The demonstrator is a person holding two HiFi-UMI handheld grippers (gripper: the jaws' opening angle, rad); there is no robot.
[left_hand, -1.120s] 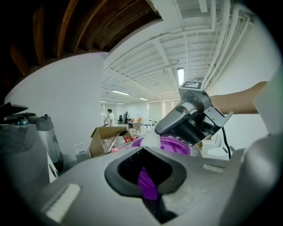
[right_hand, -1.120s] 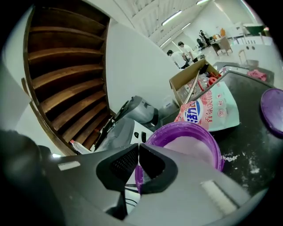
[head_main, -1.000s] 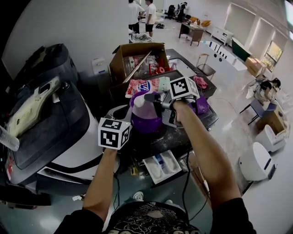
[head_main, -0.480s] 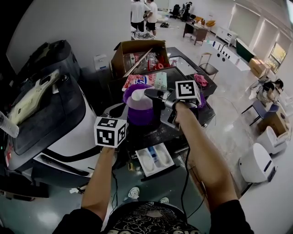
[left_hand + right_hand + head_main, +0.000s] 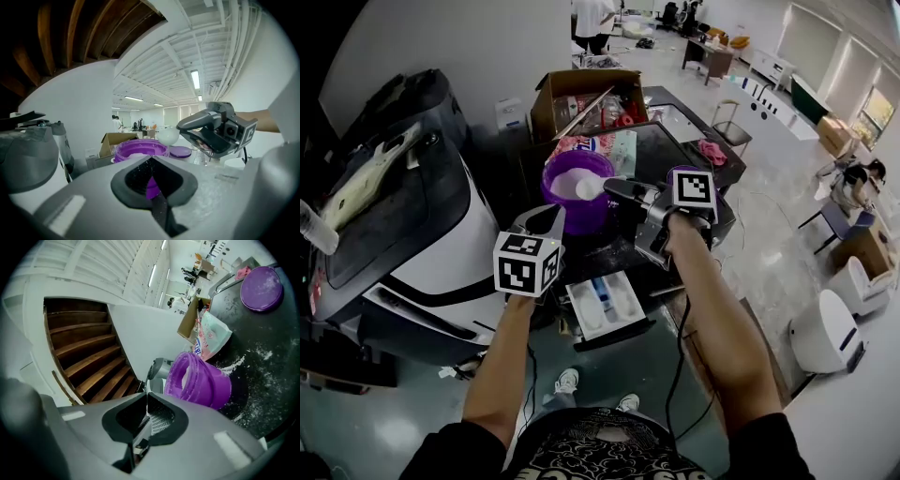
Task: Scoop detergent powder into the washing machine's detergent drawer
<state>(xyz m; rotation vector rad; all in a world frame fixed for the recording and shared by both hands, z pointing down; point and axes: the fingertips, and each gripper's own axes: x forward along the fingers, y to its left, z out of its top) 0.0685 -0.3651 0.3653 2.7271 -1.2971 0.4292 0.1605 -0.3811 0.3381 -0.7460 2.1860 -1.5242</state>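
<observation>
A purple detergent tub is held tilted above the black counter, its mouth toward me and white powder inside. My left gripper is shut on the tub's near rim; purple shows between its jaws. My right gripper is shut on the thin handle of a white scoop, whose bowl sits at the tub's mouth, heaped with powder. The scoop is over the tub in the left gripper view. The detergent drawer stands pulled out below, with white compartments.
A white washing machine with a black bag on top stands at the left. An open cardboard box and a detergent bag lie behind the tub. The purple lid rests on the powder-dusted counter.
The tub has been raised and tipped so its mouth now faces me. The scoop has moved from the tub's left edge to the opening, full of powder.
</observation>
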